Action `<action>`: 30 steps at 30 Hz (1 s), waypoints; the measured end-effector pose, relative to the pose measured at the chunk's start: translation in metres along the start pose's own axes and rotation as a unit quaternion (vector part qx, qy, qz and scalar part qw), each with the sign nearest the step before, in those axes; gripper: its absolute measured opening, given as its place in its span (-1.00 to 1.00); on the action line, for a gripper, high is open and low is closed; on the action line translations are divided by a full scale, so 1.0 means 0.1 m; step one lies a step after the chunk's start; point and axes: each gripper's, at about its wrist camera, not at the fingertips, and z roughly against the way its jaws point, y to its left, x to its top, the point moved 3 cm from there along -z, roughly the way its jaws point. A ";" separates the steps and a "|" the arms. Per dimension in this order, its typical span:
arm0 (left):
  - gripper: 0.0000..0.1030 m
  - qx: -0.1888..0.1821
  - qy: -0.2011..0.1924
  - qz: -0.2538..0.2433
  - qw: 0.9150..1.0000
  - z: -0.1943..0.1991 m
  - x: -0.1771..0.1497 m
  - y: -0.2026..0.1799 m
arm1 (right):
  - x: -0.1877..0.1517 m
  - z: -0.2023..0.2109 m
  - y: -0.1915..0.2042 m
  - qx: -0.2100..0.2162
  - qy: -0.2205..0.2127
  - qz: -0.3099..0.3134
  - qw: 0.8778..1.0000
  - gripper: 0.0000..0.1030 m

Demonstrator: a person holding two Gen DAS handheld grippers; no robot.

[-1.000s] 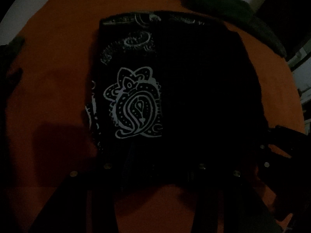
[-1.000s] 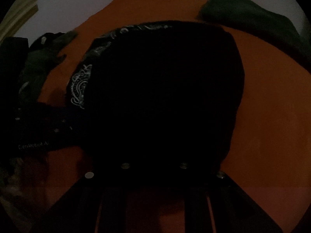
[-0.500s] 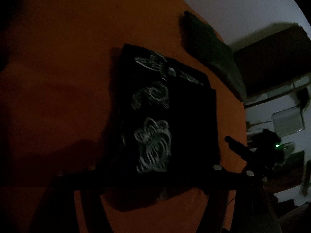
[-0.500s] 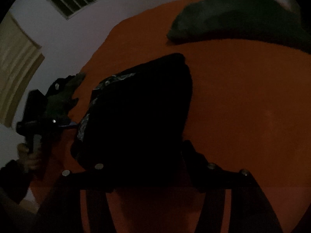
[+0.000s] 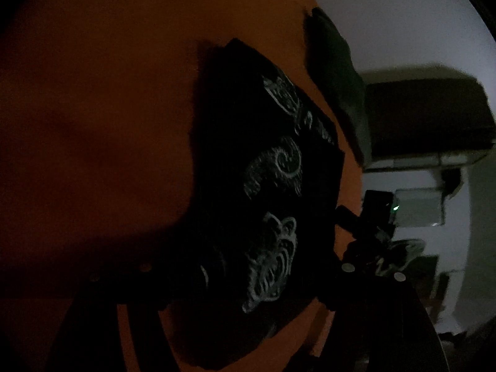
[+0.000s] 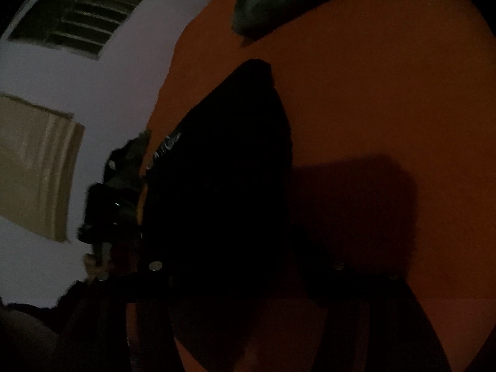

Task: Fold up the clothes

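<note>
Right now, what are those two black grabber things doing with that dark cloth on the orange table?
A person is folding clothes with a grabber in each hand. The black cloth with white swirls lies folded on the orange table. Both the left gripper and the right gripper have their jaws apart, with the cloth's near edge lying between them, and neither seems to be pinching it. A dark green garment waits at the far edge of the table.

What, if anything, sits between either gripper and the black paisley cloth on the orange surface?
Nothing visible. The black paisley cloth lies folded on the orange surface, directly ahead of both open grippers. The dark green garment lies beyond it, at the far edge.
</note>
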 end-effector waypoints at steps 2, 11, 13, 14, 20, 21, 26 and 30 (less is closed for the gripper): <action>0.36 -0.033 -0.010 0.003 0.999 0.02 0.04 0.01 | 0.05 0.02 0.03 0.013 0.001 0.002 1.000 0.13; 0.45 -0.062 0.038 0.006 0.997 -0.07 0.09 0.08 | 0.15 -0.08 -0.02 0.042 0.021 -0.019 0.999 -0.03; 0.51 -0.068 0.049 0.008 0.996 -0.06 0.09 0.05 | 0.19 -0.11 -0.01 0.062 0.020 -0.031 0.997 -0.03; 0.50 -0.071 0.050 0.005 0.996 -0.07 0.10 0.03 | 0.21 -0.13 0.03 0.071 0.022 -0.029 0.997 -0.04; 0.51 -0.088 0.053 0.002 0.995 -0.24 0.14 0.03 | 0.23 -0.14 0.11 0.055 0.021 -0.005 0.998 -0.39; 0.52 -0.096 0.058 0.013 0.994 -0.24 0.16 0.06 | 0.23 -0.16 0.03 0.049 0.030 -0.022 0.998 -0.31; 0.50 -0.102 0.089 0.037 0.990 -0.32 0.21 0.09 | 0.25 -0.23 0.00 0.085 0.045 -0.047 0.994 -0.08; 0.43 -0.071 0.091 -0.005 0.993 -0.26 0.12 -0.07 | 0.21 -0.10 0.20 0.096 0.024 -0.019 0.995 -0.64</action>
